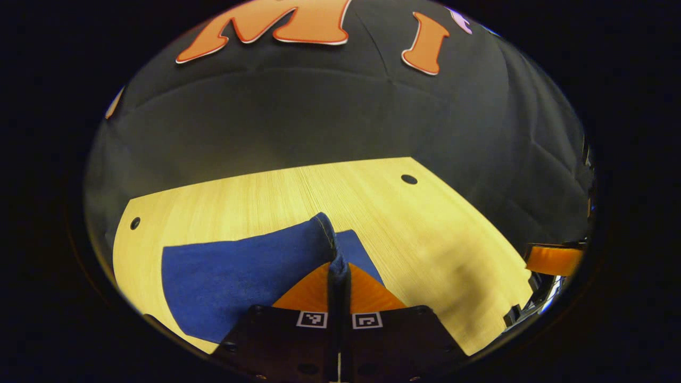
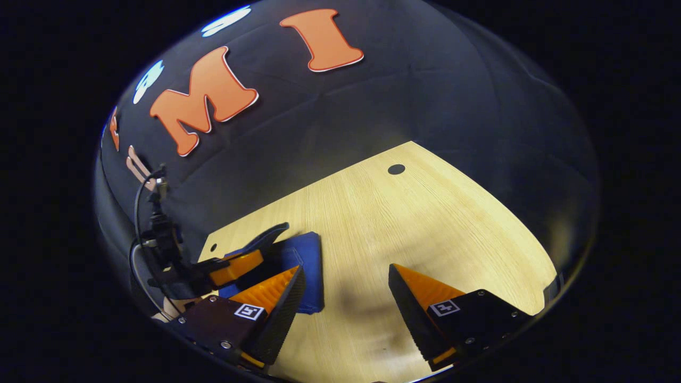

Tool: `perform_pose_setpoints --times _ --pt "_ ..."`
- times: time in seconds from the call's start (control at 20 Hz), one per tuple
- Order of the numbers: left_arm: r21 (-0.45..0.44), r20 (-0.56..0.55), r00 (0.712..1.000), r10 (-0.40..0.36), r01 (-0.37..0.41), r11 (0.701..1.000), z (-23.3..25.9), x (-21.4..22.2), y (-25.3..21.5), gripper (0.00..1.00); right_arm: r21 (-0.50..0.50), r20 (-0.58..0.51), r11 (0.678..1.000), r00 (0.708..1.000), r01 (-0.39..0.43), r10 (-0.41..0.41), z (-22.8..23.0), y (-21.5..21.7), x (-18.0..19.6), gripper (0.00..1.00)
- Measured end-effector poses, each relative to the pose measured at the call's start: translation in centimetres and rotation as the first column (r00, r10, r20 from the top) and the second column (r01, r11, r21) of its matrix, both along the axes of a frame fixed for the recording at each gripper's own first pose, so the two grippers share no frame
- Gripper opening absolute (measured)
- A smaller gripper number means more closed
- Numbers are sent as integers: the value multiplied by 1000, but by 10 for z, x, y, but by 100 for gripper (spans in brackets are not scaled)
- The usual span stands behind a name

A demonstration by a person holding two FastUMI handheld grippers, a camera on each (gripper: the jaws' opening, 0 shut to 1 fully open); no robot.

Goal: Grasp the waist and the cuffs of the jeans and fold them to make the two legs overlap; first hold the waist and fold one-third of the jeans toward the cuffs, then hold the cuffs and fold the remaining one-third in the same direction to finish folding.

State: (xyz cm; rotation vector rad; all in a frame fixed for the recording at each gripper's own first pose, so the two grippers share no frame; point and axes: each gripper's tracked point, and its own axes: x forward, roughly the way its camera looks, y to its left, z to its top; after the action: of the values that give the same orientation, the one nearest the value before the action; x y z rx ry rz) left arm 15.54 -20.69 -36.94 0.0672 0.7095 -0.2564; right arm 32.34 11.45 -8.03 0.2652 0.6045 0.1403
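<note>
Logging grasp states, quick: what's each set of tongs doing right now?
Left tongs: closed on a fold of the jeans, lifting it off the table.
Right tongs: open, holding nothing, above the table.

Jeans (image 1: pixel 239 276) on table (image 1: pixel 425 234), left of centre

A pale wooden table (image 1: pixel 276 197) with fine straight grain and small dark round holes (image 1: pixel 408 179) near its corners stands brightly lit against a creased black cloth wall (image 1: pixel 319 117), with soft shadows falling across the table's near part.
</note>
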Motion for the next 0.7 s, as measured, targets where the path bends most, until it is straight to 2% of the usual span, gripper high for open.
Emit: perform_pose_setpoints --times 0.2,0.25,0.3,0.35,0.4,0.5,0.55,0.7 --pt "51 -43 997 59 -57 997 -38 -5 -8 3 -1 -2 999 999 -34 34 2 -2 -2 97" --pt "66 -47 997 63 -60 996 -44 -7 -9 6 -7 -2 999 999 -43 43 1 -5 -2 97" --pt "59 -41 998 52 -49 997 -47 -9 -13 10 -12 1 999 999 -53 53 2 -7 -2 97" --pt "12 -57 998 24 -24 1000 -56 -10 -27 11 -19 3 998 998 -63 63 2 -8 -3 97" --pt "-44 -67 998 -4 1 999 -51 -18 -42 40 -26 3 997 997 -73 73 1 -7 -3 97" --pt "-16 -33 999 9 -9 1000 -40 -23 -42 100 -36 10 995 996 -93 93 3 -5 -3 97" --pt "-11 -9 1000 8 -8 1000 -28 -28 -41 100 -47 15 994 995 -101 102 4 -3 -3 97" --pt "-71 97 995 38 -31 997 30 -47 -29 99 -81 45 990 992 -118 122 14 5 -3 97"
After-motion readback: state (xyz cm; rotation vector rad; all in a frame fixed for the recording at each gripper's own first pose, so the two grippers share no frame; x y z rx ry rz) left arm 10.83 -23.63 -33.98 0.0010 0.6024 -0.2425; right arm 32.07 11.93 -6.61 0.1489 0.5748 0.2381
